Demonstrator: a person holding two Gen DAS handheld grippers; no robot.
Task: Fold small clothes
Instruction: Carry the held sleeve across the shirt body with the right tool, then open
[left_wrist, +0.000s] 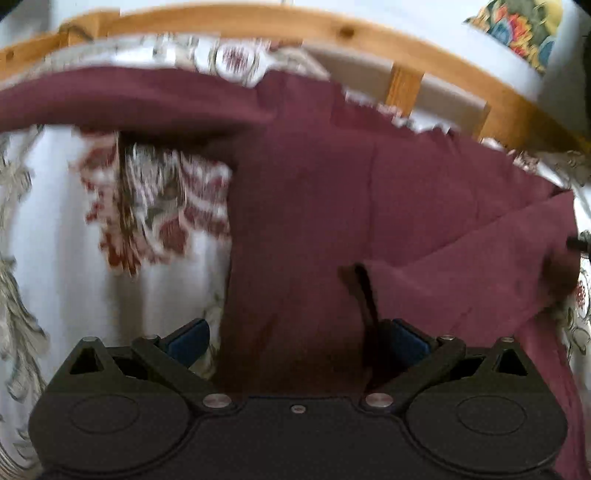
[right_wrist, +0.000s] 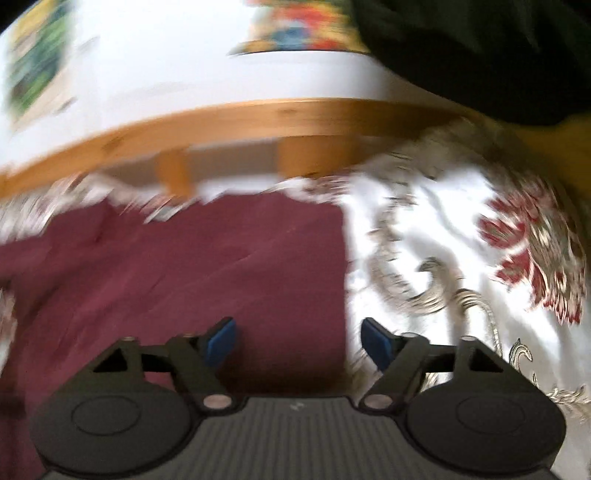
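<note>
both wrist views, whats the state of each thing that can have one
dark red cloth garment: lying on the bed, one flap folded over at its right side, not fully folded
white bedspread with red and grey floral print: spread under the garment
left gripper: jaws open, garment between them, pads not pressing it
right gripper: jaws open, nothing held
light wooden bed rail: fixed at the far edge
</note>
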